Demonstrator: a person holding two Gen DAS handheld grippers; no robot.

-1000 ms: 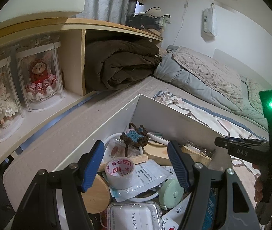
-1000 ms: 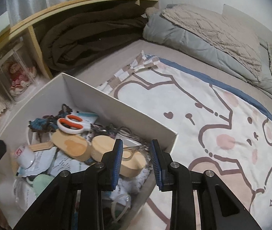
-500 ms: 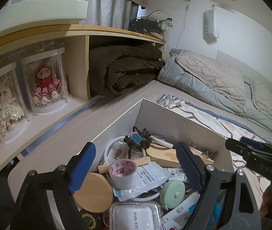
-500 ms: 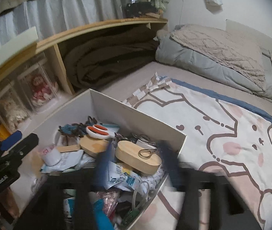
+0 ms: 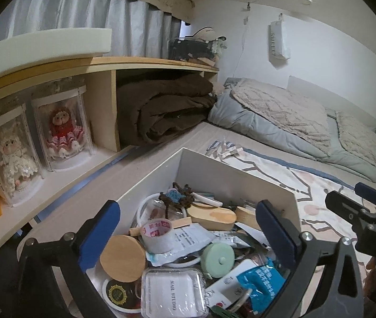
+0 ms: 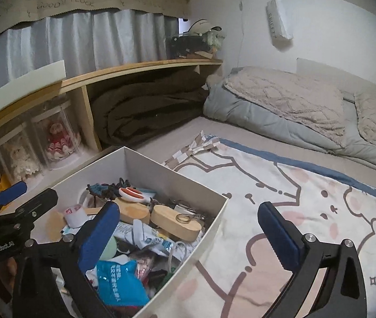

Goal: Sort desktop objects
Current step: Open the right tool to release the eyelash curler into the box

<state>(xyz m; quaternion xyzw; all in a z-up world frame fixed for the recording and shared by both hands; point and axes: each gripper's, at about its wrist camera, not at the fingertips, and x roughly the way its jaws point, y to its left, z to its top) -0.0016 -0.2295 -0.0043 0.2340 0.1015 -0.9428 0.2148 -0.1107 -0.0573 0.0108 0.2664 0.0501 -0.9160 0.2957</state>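
Bedroom setting: a bed [image 6: 241, 148] with a cartoon-print blanket [image 6: 307, 212] spread over it, wooden shelf [image 5: 135, 62] along the wall w/ boxed dolls [image 5: 63, 129] under it. On the bed sits a white box [image 5: 230, 180], crammed full.

Progress check: sorting looks barely begun, if at all. Everything visible is in the box in one heap: tape roll [image 5: 157, 234], round wooden lid [image 5: 123, 258], mint-green tape measure [image 5: 217, 259], clear nail-studio case [image 5: 172, 290], blue packet [image 6: 119, 281], orange-handled scissors [image 6: 135, 194], oval wooden block [image 6: 176, 222], crocheted bit [image 5: 176, 195]. Blanket beside the box has nothing laid out on it, no groups formed anywhere I can see. So basically all of it is left, by my read.

Grippers: left gripper [image 5: 188, 228] hangs over the near end of the box, jaws opening, spread wide, nothing between them but the pile below. Right gripper [image 6: 192, 228] straddles the box's right wall and the blanket, jaws opening too, also empty.

Vs a sec ago: both were much narrower then, esp. the right one, nearly pinched together over the wooden block. Both cams have pulled back and tipped up, so more curtain and wall show now. Box contents look unchanged, nothing lifted out.
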